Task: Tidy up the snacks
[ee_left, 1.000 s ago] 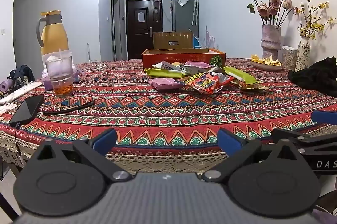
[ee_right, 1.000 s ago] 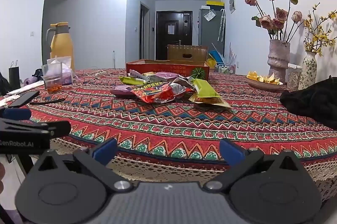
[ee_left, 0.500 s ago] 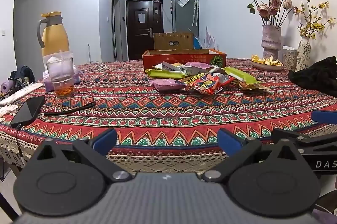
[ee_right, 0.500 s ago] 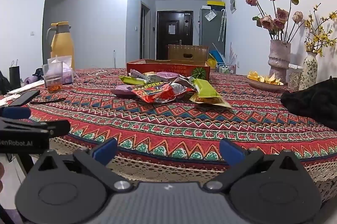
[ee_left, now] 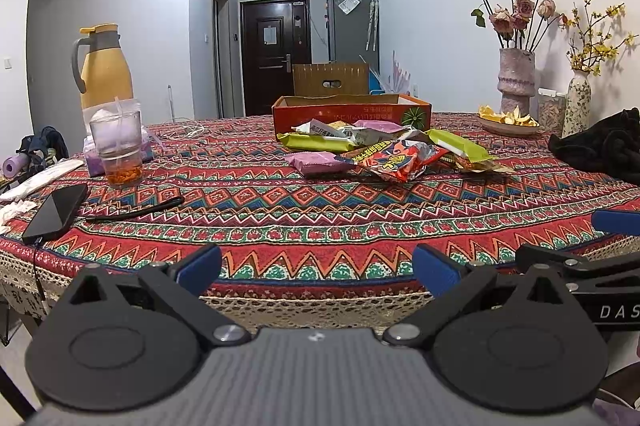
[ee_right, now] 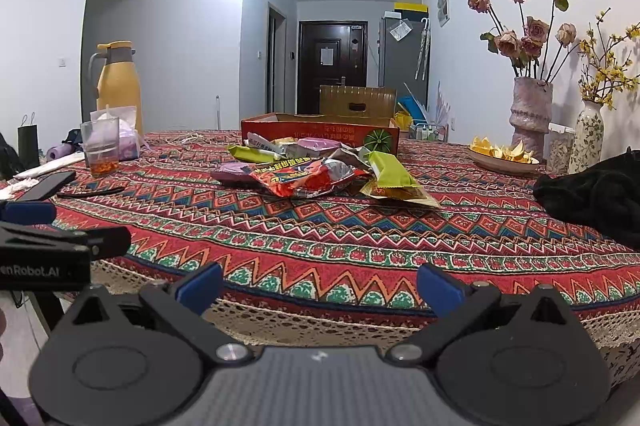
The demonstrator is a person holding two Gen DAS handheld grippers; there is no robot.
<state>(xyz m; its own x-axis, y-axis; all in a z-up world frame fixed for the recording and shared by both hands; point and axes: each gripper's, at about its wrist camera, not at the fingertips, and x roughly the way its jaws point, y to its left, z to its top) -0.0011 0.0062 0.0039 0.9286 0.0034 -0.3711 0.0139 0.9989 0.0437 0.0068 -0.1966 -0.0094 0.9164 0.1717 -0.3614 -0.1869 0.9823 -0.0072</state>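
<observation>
Patterned table (ee_left: pixel 280 214): snack packs (ee_left: pixel 384 152) piled loose just in front of cardboard box (ee_left: pixel 352 110), none sorted yet. Left gripper (ee_left: pixel 316 266) & right gripper (ee_right: pixel 318 284) at near edge, jaws wide open, empty.

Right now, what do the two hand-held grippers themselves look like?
Both look alike. The left hand-held gripper and the right hand-held gripper each have a ribbed grey body, black wedge-shaped finger arms with round discs and silver pivot screws, and blue fingertip pads. White lettering marks each gripper's side. No cables or sleeves show.
</observation>
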